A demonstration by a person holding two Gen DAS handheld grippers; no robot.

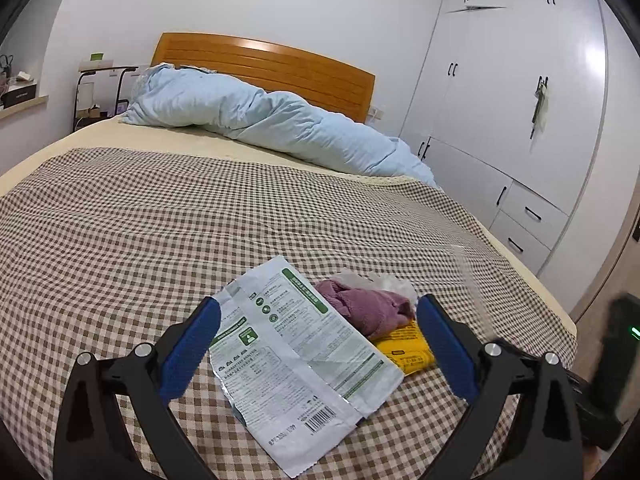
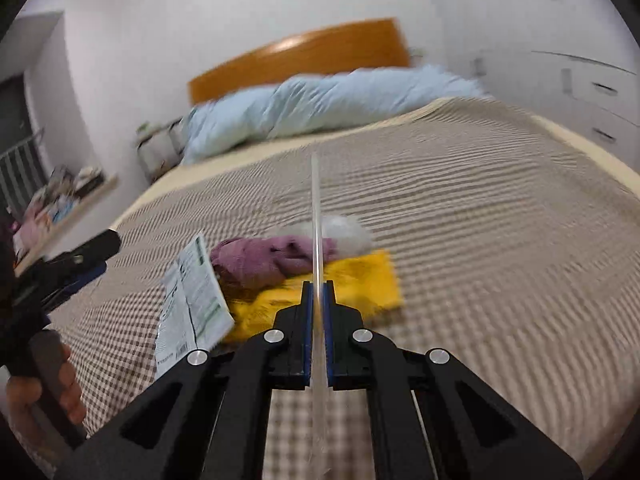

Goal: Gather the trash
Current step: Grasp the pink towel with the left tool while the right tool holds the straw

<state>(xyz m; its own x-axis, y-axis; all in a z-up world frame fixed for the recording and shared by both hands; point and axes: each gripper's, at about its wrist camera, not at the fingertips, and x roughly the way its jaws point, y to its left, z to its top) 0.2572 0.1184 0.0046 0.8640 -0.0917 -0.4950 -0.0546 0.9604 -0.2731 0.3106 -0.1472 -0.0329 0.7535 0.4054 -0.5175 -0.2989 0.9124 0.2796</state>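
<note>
The right gripper [image 2: 319, 292] is pressed together, pinching a thin clear plastic strip [image 2: 316, 216] above the bed [image 1: 120, 208]. The left gripper [image 1: 318, 322] is spread over a white-green wrapper [image 1: 296, 352] near the bed's foot edge. Beside the wrapper lie a purple cloth [image 1: 366, 306], a white tissue [image 1: 390, 282] and a yellow packet [image 1: 408, 350].
</note>
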